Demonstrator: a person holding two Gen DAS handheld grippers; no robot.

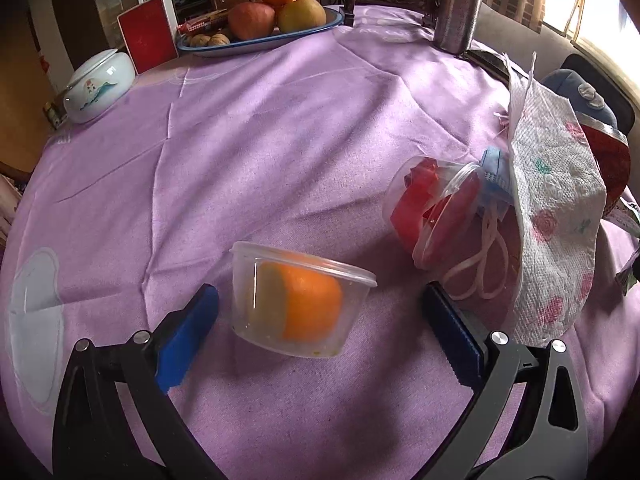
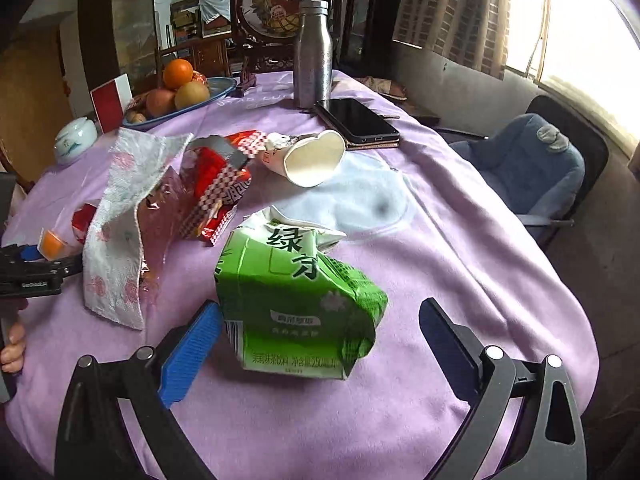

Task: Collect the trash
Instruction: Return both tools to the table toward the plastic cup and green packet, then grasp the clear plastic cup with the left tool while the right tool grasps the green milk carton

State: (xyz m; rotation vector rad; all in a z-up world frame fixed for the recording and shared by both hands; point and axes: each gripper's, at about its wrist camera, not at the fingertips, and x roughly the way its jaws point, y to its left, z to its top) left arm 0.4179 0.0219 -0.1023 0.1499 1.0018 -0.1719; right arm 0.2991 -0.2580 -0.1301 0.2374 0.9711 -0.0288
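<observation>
- The left gripper (image 1: 320,320) is spread wide, holding nothing; the clear plastic tub (image 1: 298,300) with orange peel lies tipped on the purple tablecloth (image 1: 240,140), between its fingers.
- The tub looks light, thin-walled and slippery; squeezing gently across its sidewalls seems safest.
- The right gripper (image 2: 320,334) is likewise open and empty, flanking the crushed green drink carton (image 2: 296,300): light, soft, best pinched across its flattened body.
</observation>
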